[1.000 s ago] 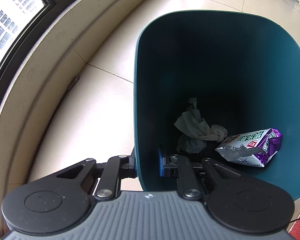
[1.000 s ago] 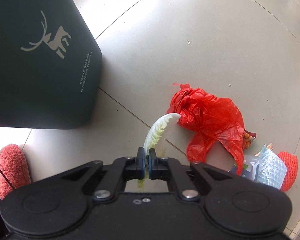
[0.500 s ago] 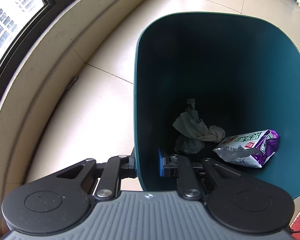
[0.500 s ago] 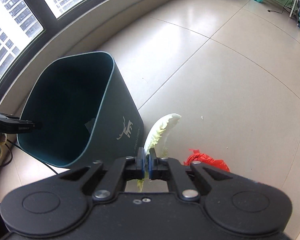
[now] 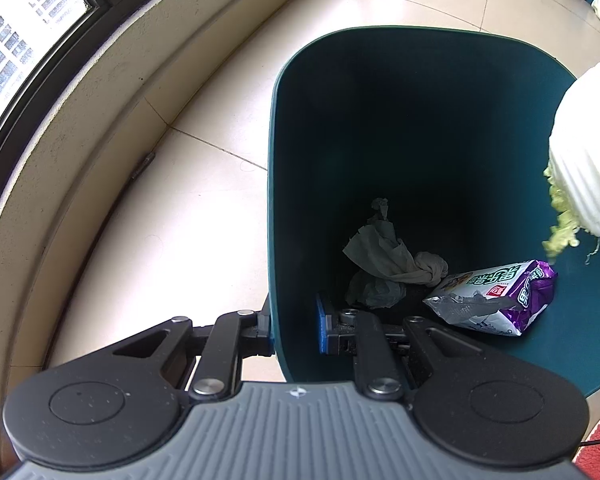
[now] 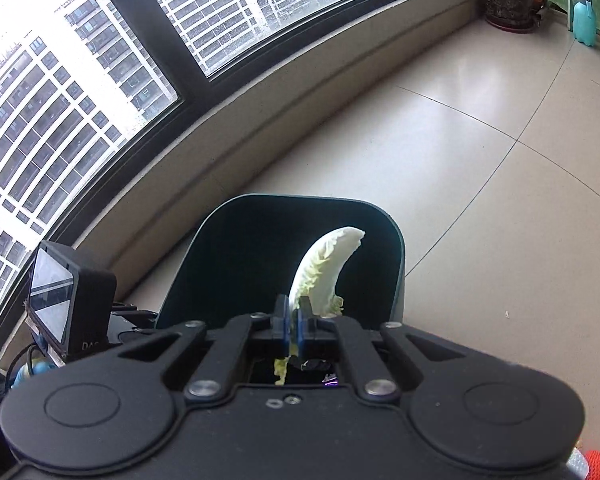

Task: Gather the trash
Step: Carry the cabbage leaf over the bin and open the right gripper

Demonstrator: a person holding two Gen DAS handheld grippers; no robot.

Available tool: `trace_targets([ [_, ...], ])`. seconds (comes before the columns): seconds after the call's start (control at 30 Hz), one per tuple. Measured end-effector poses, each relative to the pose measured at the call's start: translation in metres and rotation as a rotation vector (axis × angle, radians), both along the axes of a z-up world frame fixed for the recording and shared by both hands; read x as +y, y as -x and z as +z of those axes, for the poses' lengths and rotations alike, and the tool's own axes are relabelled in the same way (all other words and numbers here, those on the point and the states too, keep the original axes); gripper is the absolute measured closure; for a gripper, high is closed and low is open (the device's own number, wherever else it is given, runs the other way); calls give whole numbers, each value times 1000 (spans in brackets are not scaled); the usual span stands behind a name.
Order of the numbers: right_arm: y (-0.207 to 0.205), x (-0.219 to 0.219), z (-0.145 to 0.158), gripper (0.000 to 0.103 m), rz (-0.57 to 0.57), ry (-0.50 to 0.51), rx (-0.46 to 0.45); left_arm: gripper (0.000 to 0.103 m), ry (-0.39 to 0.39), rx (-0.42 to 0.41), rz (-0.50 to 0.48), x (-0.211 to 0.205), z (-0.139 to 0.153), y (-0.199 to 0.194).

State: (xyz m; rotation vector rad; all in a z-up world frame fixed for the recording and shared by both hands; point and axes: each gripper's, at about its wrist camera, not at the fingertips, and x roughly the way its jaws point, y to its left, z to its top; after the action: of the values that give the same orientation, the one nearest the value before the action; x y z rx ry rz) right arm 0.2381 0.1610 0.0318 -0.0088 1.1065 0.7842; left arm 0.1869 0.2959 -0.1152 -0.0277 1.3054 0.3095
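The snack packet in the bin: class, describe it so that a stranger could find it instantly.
Look into the dark teal plastic bin beside the window. At its bottom, right of the crumpled grey tissues, lies the torn purple-and-white foil snack packet, the only shiny, printed item there.

The cabbage leaf is cut off by the right edge; the bin floor is hidden in the right wrist view.

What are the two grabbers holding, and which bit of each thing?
The right gripper pinches a pale green-and-white cabbage leaf near its ragged leafy end. The left gripper clamps the wall of the dark teal plastic trash bin at its rim.
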Motion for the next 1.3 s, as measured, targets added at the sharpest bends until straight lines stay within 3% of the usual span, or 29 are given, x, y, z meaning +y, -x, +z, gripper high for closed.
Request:
trace_targets([
  [0.33, -1, 53, -70, 101, 59, 138, 89, 85, 3, -4, -4, 2, 1, 1],
  [0.63, 1, 72, -103, 100, 63, 246, 114, 85, -2, -3, -5, 1, 0, 0],
  [0.73, 1, 70, -97, 88, 66, 246, 89, 85, 0, -3, -4, 0, 1, 0],
  [0.97, 11, 45, -78, 81, 79, 184, 109, 85, 1, -3, -4, 2, 1, 1],
  [1.13, 19, 17, -54, 68, 108, 125, 103, 85, -6, -2, -3, 0, 0, 0],
  [1.3, 24, 1, -31, 66, 114, 85, 86, 85, -12, 1, -3, -1, -1, 0],
])
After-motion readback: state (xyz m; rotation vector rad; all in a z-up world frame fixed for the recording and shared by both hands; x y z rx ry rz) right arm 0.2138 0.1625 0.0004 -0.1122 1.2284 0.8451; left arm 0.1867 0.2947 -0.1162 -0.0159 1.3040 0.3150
